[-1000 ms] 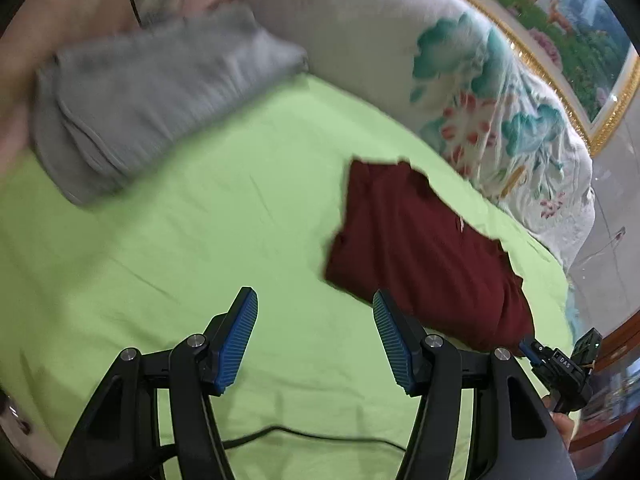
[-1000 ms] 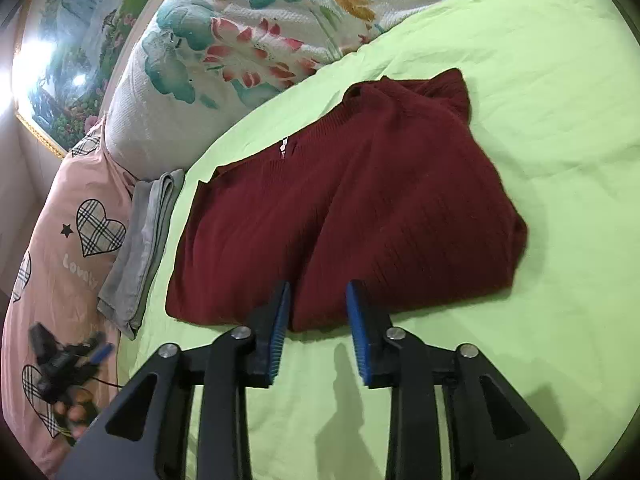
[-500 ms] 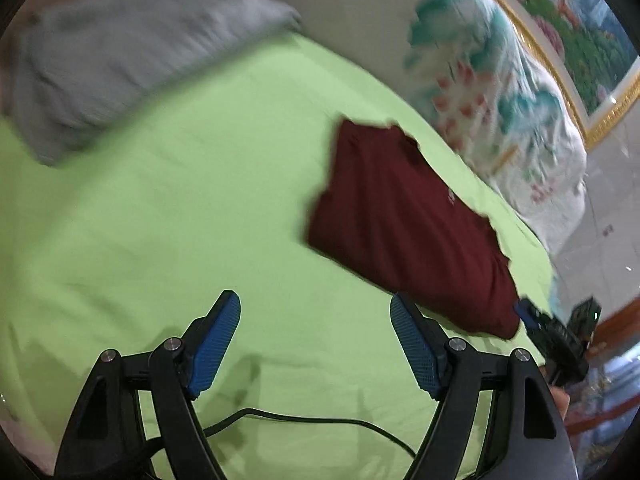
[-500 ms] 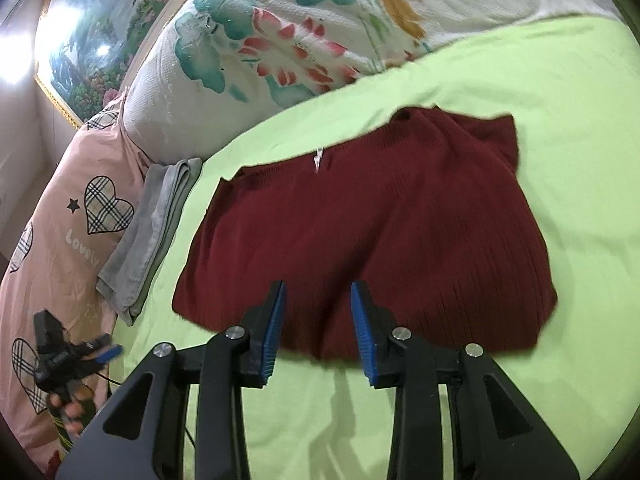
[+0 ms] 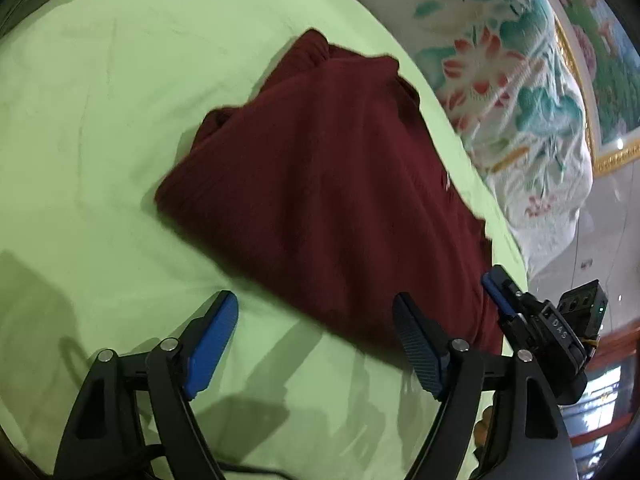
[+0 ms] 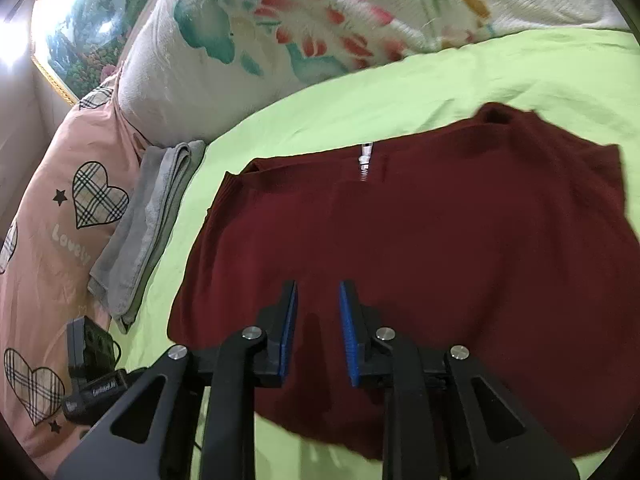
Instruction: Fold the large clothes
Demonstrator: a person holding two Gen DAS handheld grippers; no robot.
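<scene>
A dark red knitted sweater (image 5: pixel 328 184) lies partly folded on the light green bed sheet (image 5: pixel 100 120). It also shows in the right wrist view (image 6: pixel 460 248), with a white zip tab at its collar. My left gripper (image 5: pixel 316 314) is wide open just short of the sweater's near edge. My right gripper (image 6: pixel 318 300) is open with a narrow gap and hangs over the sweater's near part, holding nothing. The right gripper also shows at the right edge of the left wrist view (image 5: pixel 532 312).
A floral white quilt (image 6: pixel 300 40) is bunched along the far side of the bed. A folded grey garment (image 6: pixel 148 224) lies by a pink pillow with plaid hearts (image 6: pixel 52 216). The left gripper's body (image 6: pixel 92 364) sits at the lower left.
Both grippers have moved in toward the sweater. The left gripper has swung right off the grey garment and opened wider. The right gripper now hangs over the sweater.
</scene>
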